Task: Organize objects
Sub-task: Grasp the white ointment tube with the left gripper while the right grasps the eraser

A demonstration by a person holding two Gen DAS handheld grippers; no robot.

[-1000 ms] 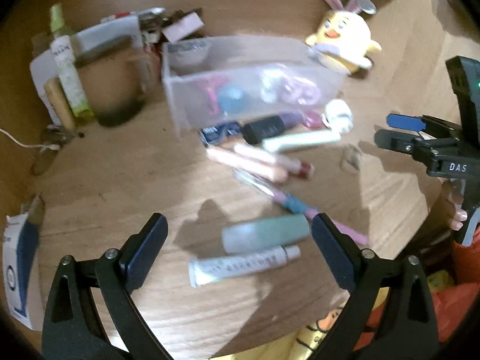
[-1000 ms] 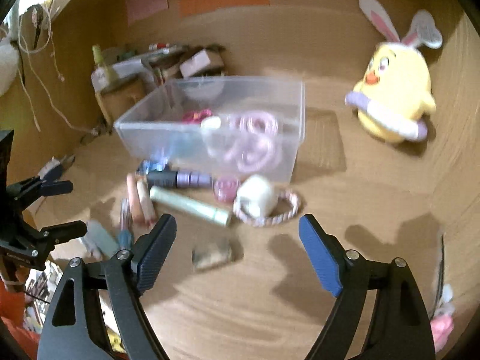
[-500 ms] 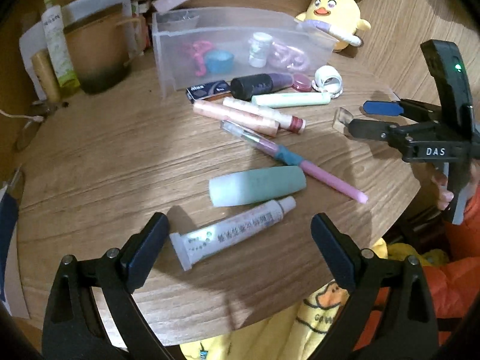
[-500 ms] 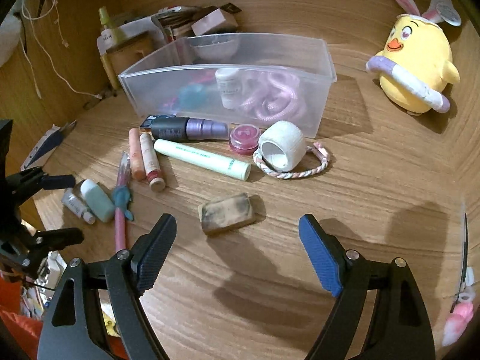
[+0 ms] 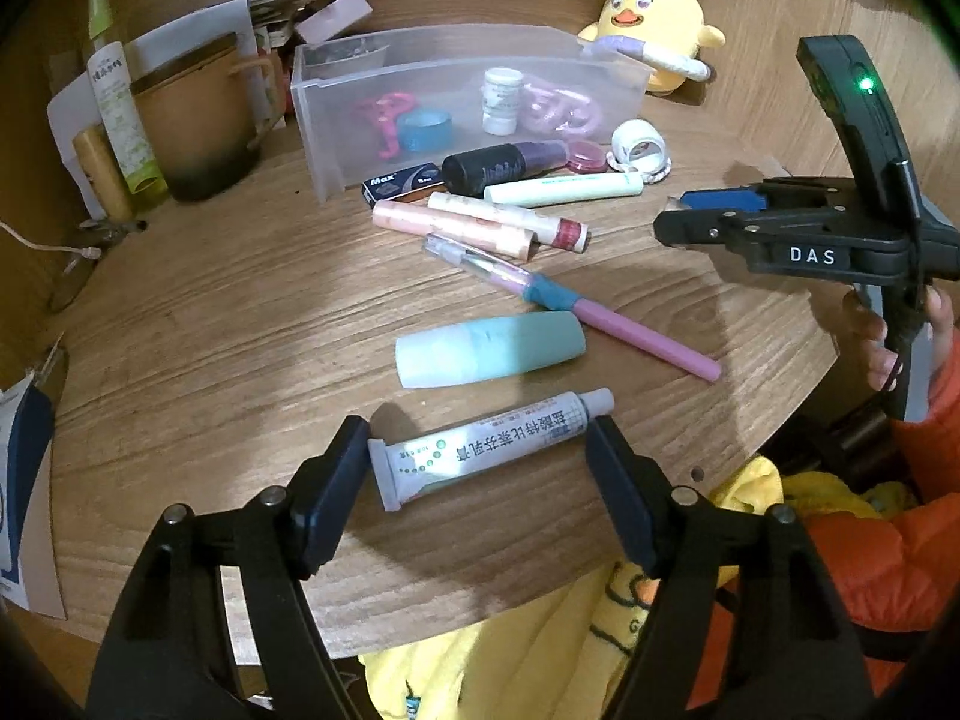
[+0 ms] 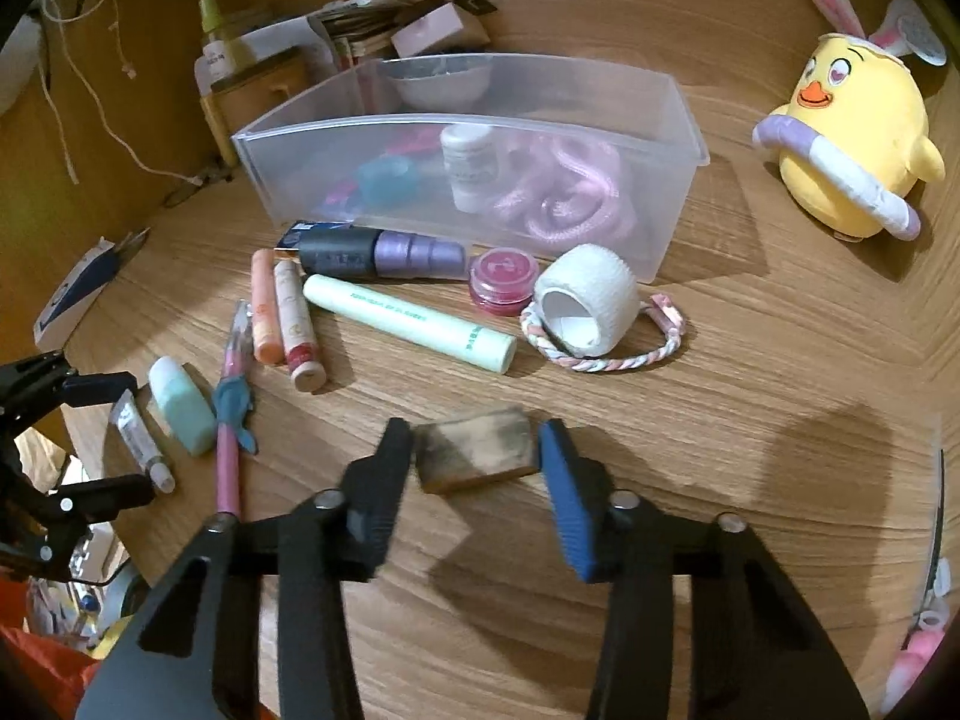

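Your left claw (image 5: 477, 456) is closing around the white ointment tube (image 5: 489, 444) at 6 o'clock on the bench (image 5: 210, 330), pads not yet touching. Your right claw (image 6: 477, 459) is closing on the smudged eraser block (image 6: 477, 447), no firm contact.

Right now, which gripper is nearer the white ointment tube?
Left. The left gripper straddles the ointment tube, jaws closing around it. The right gripper is farther along the table, closing around a smudged eraser block.

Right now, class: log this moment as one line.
left tool: closing around ointment tube | right tool: closing around smudged eraser | clear bin: part-filled
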